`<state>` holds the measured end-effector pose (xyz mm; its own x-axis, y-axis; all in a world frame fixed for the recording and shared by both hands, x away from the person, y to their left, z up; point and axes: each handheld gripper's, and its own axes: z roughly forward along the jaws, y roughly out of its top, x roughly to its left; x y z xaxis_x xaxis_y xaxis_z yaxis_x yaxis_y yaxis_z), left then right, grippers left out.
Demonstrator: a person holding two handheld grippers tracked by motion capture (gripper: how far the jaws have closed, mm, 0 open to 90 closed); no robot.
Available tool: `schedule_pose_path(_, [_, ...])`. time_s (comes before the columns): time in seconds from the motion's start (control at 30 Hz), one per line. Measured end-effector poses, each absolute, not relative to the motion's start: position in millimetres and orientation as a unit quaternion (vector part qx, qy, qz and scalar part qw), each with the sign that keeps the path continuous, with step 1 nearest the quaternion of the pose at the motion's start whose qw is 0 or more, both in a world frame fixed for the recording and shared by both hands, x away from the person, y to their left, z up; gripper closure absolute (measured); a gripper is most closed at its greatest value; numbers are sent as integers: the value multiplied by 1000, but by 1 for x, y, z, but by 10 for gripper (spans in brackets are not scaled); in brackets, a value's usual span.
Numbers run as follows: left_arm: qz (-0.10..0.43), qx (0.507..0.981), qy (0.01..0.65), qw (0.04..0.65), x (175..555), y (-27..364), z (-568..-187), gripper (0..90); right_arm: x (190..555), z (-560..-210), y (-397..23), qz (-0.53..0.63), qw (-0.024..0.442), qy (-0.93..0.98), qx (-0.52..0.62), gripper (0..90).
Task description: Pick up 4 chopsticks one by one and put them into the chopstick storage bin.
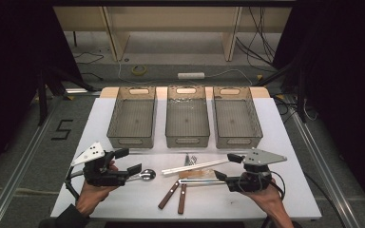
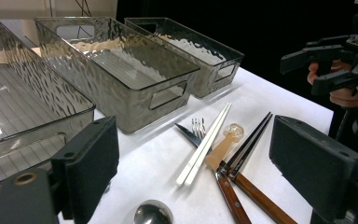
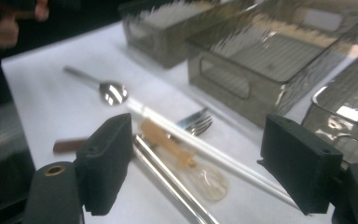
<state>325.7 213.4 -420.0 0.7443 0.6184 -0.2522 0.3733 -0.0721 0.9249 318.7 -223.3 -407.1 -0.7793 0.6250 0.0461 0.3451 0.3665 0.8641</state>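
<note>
A heap of cutlery lies on the white table (image 1: 123, 204): a metal spoon (image 1: 147, 175), a pair of white chopsticks (image 1: 195, 166), a fork (image 1: 190, 160), a translucent amber spoon (image 1: 204, 173) and two brown-handled sticks (image 1: 171, 195). My left gripper (image 1: 128, 161) hovers at the spoon's left, open and holding nothing. On the heap's right, my right gripper (image 1: 227, 166) is open too. The left gripper view shows my left gripper (image 2: 198, 154) with the white chopsticks (image 2: 205, 142) beyond its wide jaws. In the right gripper view, my right gripper (image 3: 204, 161) frames the amber spoon (image 3: 186, 161).
Three grey see-through bins stand in a row behind the cutlery: left (image 1: 132, 116), middle (image 1: 187, 116), right (image 1: 236, 116). Bare table surrounds the heap, with the front edge close to the person's hands. Cables and a power strip (image 1: 191, 75) lie on the floor beyond.
</note>
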Motion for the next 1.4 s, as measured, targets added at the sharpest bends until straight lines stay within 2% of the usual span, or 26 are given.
schedule_pose_path(0.23, [104,725,344,588,326,213,-420,153,332,-402,-211,407,141,864,260,282])
schedule_pose_path(0.4, [105,725,345,587,327,214,-420,153,341,-407,-200,342,126,901,233,331])
schedule_pose_path(0.6, [106,726,344,586,327,214,-420,153,348,-422,-186,257,99,943,188,441])
schedule_pose_path(1.13, [104,726,340,588,326,213,-420,154,354,-446,-176,176,85,967,161,640])
schedule_pose_path(1.4, [104,726,340,589,326,213,-420,153,354,-452,-172,157,87,973,146,705])
